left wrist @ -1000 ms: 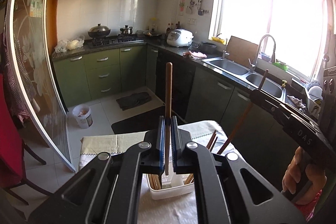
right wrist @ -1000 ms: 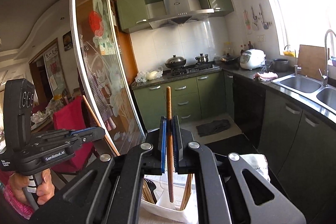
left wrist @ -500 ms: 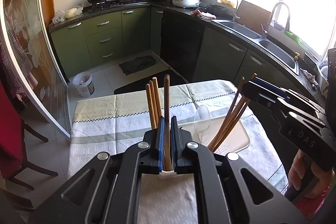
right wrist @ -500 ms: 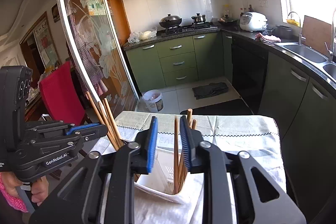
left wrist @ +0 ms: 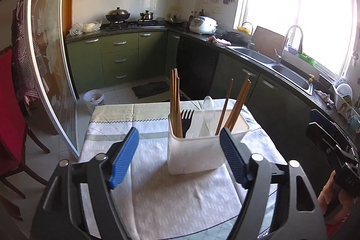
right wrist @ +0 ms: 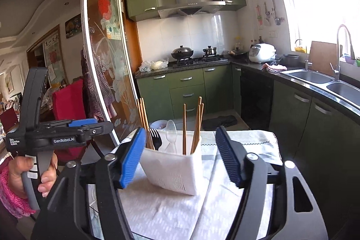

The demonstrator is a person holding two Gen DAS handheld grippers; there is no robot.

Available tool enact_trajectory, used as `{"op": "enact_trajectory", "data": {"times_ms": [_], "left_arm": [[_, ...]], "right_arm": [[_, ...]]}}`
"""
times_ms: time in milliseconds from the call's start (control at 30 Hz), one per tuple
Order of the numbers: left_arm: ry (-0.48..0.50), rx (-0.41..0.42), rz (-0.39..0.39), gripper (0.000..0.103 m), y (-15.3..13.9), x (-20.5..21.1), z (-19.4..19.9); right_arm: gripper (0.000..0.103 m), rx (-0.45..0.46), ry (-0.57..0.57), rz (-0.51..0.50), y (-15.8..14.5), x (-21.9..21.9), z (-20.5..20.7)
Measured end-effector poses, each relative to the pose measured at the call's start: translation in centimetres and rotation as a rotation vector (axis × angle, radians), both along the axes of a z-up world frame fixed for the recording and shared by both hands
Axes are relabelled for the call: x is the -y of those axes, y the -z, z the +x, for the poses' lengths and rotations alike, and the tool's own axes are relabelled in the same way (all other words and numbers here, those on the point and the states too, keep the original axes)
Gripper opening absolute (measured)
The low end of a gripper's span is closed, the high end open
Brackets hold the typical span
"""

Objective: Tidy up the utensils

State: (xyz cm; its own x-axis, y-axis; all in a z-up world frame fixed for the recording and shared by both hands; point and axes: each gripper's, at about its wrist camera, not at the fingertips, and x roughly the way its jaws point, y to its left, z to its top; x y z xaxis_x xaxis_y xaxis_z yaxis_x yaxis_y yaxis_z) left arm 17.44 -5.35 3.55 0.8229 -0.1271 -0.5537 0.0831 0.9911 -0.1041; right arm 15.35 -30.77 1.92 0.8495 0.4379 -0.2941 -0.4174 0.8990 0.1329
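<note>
- The white holder [left wrist: 193, 150] stands on the table [left wrist: 157, 195], with chopsticks [left wrist: 175, 102], fork [left wrist: 187, 120] and spoon [left wrist: 208, 114] upright inside.
- Both my left hand-held gripper [left wrist: 178, 152] and right hand-held gripper [right wrist: 180, 152] are spread, carrying nothing.
- No loose utensils show; the sorting looks finished.
</note>
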Motion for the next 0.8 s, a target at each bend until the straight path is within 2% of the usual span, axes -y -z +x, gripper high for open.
{"op": "enact_trajectory", "data": {"times_ms": [100,133,200,467,667,800], "left_arm": [[-0.031,0.061,0.022,0.091,1.5,0.2,-3.7],[-0.037,0.081,0.036,0.093,1.9,0.3,-4.8],[-0.047,0.11,0.048,0.096,2.5,0.4,-6.9],[-0.094,0.189,0.064,0.096,3.1,1.1,-13.8],[-0.114,0.192,0.022,0.096,3.5,0.7,-16.2],[-0.128,0.182,0.059,0.096,4.2,0.9,-16.7]], "right_arm": [[0.088,0.026,0.024,-0.011,2.6,0.7,-3.4],[0.094,0.03,0.023,-0.001,3.2,1.0,-4.5],[0.098,0.04,0.019,0.019,4.0,1.5,-6.6],[0.098,0.102,-0.012,0.012,4.1,2.2,-14.4],[0.098,0.067,0.003,-0.006,3.6,1.8,-15.9],[0.098,0.068,0.033,-0.036,3.5,1.7,-15.7]]}}
